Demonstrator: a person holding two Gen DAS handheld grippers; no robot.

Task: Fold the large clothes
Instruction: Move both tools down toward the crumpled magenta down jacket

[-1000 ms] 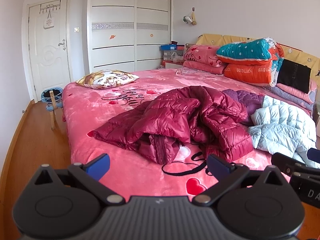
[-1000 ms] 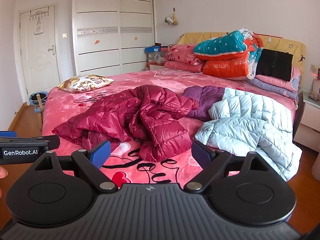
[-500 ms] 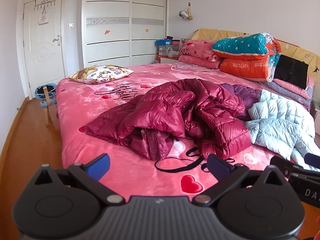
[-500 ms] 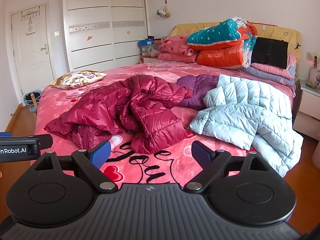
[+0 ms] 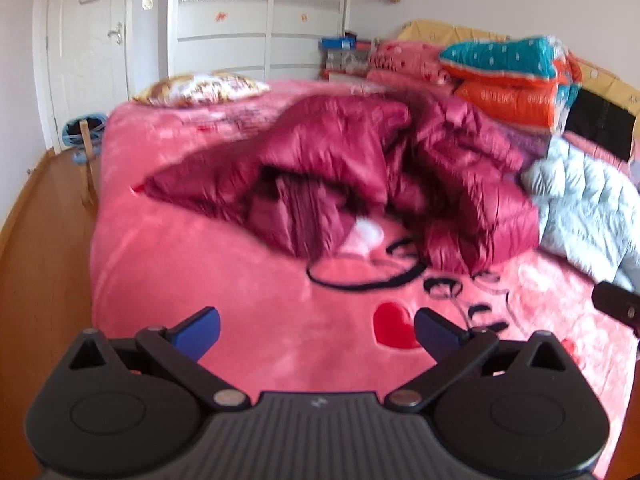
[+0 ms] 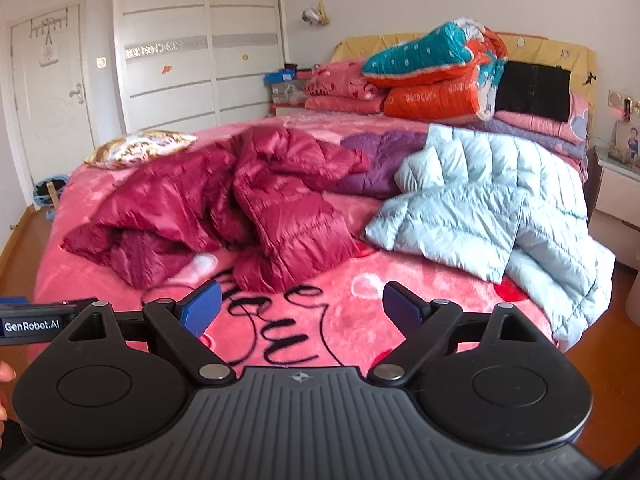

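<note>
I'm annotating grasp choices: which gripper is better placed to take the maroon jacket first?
Probably left: the left gripper, open, faces the maroon jacket squarely; the right gripper, also open, sits nearer the light blue jacket.

Both grippers' jaws apart, empty

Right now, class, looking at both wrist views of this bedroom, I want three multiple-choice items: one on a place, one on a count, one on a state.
1. The purple puffer jacket lies:
A. on the floor
B. between the crumpled maroon puffer jacket and the pale blue puffer jacket
C. on the stacked quilts

2. Puffer jackets on the pink heart-print blanket:
A. one
B. two
C. three

3. The left hand-held gripper and the right hand-held gripper are:
A. both open, holding nothing
B. both clamped on fabric
C. one open, one shut

Key: 1 B, purple shows between maroon and blue; 2 C, three colours lie there; 3 A, each gripper's blue pads stand wide apart with only blanket between.
</note>
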